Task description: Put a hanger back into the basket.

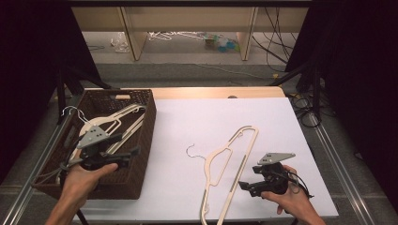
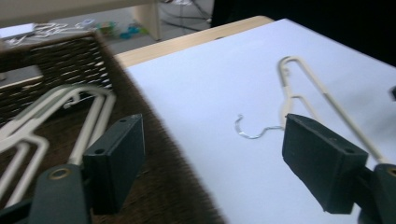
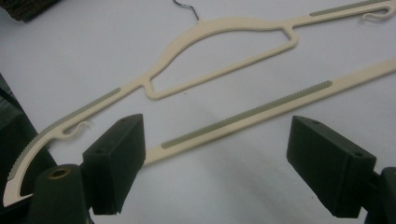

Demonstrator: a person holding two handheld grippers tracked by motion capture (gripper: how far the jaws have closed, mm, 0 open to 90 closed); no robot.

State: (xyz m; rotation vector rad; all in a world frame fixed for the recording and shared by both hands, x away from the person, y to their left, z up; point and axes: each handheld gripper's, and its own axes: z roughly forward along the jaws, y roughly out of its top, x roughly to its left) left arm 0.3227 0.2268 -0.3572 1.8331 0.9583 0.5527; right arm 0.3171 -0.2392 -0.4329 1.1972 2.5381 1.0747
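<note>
The woven basket [image 1: 141, 136] holds cream hangers [image 1: 110, 119]; another hanger [image 1: 230, 164] lies on the desk [image 1: 197, 122]. Left gripper [image 1: 133, 154] and right gripper [image 1: 244, 186] fingers spread wide, empty.

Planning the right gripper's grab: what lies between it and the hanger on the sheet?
Nothing: bare white sheet between right gripper and hanger, in the right gripper view.

Ahead of me the white table top [image 1: 263, 122] gives way to a strip of bare wood [image 1: 220, 92] at its far edge. Beyond that edge I see grey floor [image 1: 187, 58], then pale wooden furniture legs [image 1: 133, 35] with small clutter [image 1: 220, 43] lying between them. Black drapes [image 1: 33, 47] hang on both sides of the table, and cables [image 1: 274, 42] trail down to its far right.
</note>
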